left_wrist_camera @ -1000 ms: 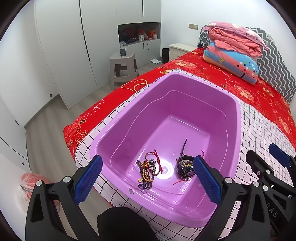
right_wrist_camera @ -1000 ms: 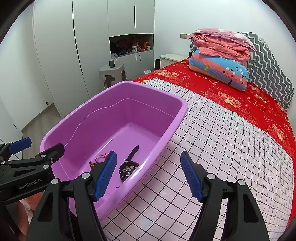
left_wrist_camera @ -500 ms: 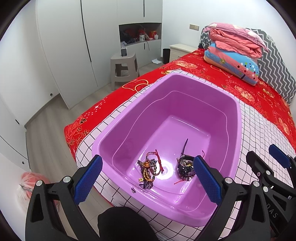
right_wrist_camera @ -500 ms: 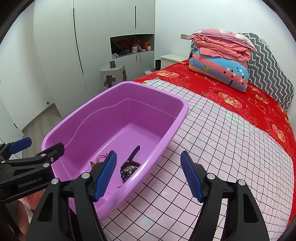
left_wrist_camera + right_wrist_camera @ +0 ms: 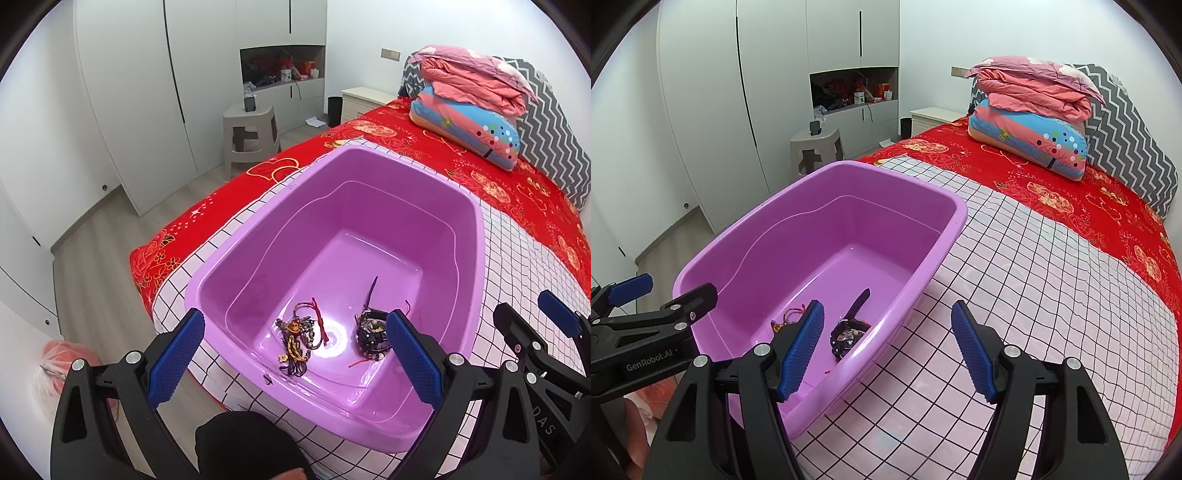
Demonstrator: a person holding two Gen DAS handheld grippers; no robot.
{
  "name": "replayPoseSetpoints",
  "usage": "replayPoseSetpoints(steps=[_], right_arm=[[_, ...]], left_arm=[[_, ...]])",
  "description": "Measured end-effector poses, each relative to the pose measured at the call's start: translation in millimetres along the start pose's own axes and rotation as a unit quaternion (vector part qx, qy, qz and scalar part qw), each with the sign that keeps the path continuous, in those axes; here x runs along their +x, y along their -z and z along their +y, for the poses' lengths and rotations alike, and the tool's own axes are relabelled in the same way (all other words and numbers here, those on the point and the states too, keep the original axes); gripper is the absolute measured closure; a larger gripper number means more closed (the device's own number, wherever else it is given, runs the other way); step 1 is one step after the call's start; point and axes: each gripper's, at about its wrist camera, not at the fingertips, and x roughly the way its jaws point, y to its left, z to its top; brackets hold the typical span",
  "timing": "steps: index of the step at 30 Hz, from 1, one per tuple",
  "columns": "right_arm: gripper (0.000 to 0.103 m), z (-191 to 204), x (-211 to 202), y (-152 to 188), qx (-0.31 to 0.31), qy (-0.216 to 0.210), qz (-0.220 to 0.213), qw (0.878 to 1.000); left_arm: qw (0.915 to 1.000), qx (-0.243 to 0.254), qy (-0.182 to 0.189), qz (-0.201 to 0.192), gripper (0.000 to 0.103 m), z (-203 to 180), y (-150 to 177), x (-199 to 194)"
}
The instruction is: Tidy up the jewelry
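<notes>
A: Left gripper [image 5: 295,350] — state?
B: Jaws spread wide, nothing between the blue pads [image 5: 177,356]; hovering above the near rim of the purple tub [image 5: 476,236], pointing down into it; no contact with the tub or its contents.

A: Right gripper [image 5: 888,349]?
B: Also spread apart, empty; straddling the tub's right wall, one pad [image 5: 801,347] over the inside, the other over the checked sheet [image 5: 1034,288]; touching neither as far as can be seen.

A: Jewelry location?
B: All inside the tub, near end of the floor; two separate heaps; left one a tangle of cords and charms [image 5: 301,341], red string, gold bits, dark loops; right one a dark beaded bundle [image 5: 371,332] with a dark strap sticking up toward the far end and thin red threads trailing; heaps near each other, not touching; individual pieces too small to count.

A: Tub placement?
B: Sitting on the checked sheet at the foot corner of the bed; sheet laid over a red patterned bedspread [image 5: 1052,177]; rest of the tub floor bare.

A: Anything else in frame?
B: Folded quilts [image 5: 1030,110] stacked at the head end against a zigzag headboard; grey stool [image 5: 251,136] on the floor beyond the bed; white wardrobes behind it.
</notes>
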Motion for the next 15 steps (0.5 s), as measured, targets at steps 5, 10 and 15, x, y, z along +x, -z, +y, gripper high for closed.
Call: replayPoseSetpoints(steps=[5,10,15], right_arm=[[0.035,0.9,0.3,0.9,0.0,0.0,0.0,1.0],[0.035,0.6,0.9,1.2,0.002,0.0,0.001,1.0],[0.035,-0.1,2.2,2.1,0.002,-0.001,0.001,1.0]], left_arm=[[1.0,-0.001,0.001,0.0,0.006,0.6,-0.5,0.0],[1.0,0.002,0.0,0.002,0.006,-1.5,-1.0,0.9],[1.0,0.002,0.0,0.002,0.006,-2.0,-1.1,1.3]])
